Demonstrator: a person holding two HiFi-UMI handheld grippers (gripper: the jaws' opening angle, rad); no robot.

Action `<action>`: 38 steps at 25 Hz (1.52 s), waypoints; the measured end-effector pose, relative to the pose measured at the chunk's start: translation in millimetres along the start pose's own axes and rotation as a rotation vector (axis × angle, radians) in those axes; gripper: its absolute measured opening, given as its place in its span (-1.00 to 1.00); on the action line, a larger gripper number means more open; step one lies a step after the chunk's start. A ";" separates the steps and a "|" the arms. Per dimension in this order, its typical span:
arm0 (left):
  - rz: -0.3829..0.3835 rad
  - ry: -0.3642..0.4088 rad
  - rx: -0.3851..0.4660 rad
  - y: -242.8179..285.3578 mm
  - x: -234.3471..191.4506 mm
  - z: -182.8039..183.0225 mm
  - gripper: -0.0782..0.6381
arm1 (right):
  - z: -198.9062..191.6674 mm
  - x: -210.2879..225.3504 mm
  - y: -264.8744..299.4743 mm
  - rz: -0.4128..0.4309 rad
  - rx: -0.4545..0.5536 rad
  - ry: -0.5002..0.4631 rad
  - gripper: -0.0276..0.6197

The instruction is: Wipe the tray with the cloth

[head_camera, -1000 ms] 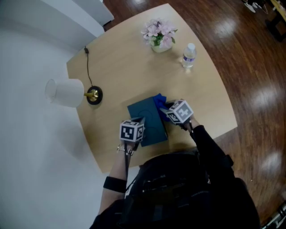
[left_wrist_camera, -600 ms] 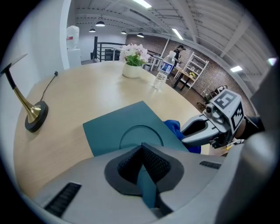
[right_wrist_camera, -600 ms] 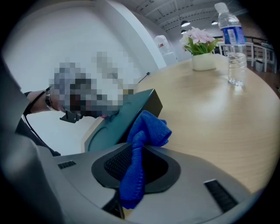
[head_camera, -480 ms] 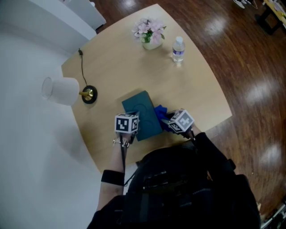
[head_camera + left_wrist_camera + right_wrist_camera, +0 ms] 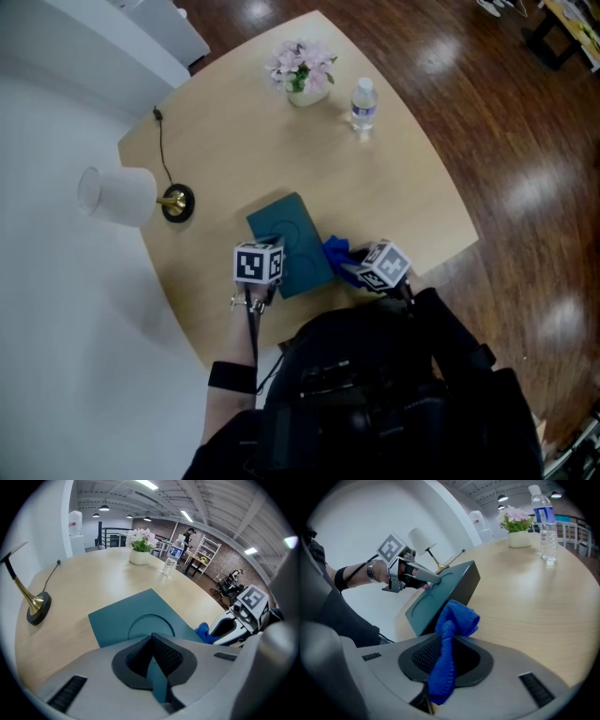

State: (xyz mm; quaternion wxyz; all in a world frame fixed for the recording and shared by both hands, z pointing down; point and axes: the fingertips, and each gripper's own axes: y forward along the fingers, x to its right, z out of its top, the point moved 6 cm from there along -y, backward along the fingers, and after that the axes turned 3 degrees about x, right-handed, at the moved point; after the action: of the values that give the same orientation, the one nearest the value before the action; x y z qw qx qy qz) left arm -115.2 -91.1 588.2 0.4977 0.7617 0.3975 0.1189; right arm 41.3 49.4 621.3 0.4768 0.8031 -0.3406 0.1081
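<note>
- Holding both task things already: the left gripper [image 5: 152,660] is clamped narrow on the near edge of the tray [image 5: 136,618], a teal sliver of it pinched between the pads.
- The right gripper [image 5: 445,663] has its jaws closed on the cloth [image 5: 450,639]; a blue bunch of it stands out past the pads and a tail hangs below them.
- The tray lies on the table [image 5: 394,187], toward the person's edge. From the right gripper view its side facing the cloth looks raised, so the left gripper may be tipping it up.
- The cloth sits just beside the tray's right edge, not over its top face. Whether it touches the side wall I cannot tell.
- Done, as I judge it: cloth picked up, tray steadied, cloth brought alongside.
- Left: the wiping itself. No frame shows the cloth on the tray's round recess or flat top, and no mark tells whether any part has been wiped.
- Next move probably calls for carrying the cloth over the rim onto the top face and sweeping across while the left gripper holds the tray firm.
- Lamp [image 5: 122,195], bottle [image 5: 363,101] and flowers [image 5: 300,70] stand well apart from the work.
</note>
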 end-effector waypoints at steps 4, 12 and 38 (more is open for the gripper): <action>-0.007 -0.014 -0.005 0.3 -0.8 -0.3 -0.78 | 49.4 32.0 -2.6 -0.069 0.083 -0.005 -0.66; 0.003 -0.035 -0.012 -0.6 0.3 1.2 -0.78 | 150.4 97.0 37.4 -0.149 0.156 0.015 -0.66; 0.000 0.038 0.024 0.8 2.8 -0.1 -0.78 | 4.0 -2.4 14.0 -0.049 -0.016 0.073 -0.66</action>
State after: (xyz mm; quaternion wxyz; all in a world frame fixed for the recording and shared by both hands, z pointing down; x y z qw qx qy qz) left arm -113.0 -89.2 588.3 0.4811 0.7650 0.4083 0.1285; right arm 29.7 42.7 627.7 0.4976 0.8031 -0.3038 0.1228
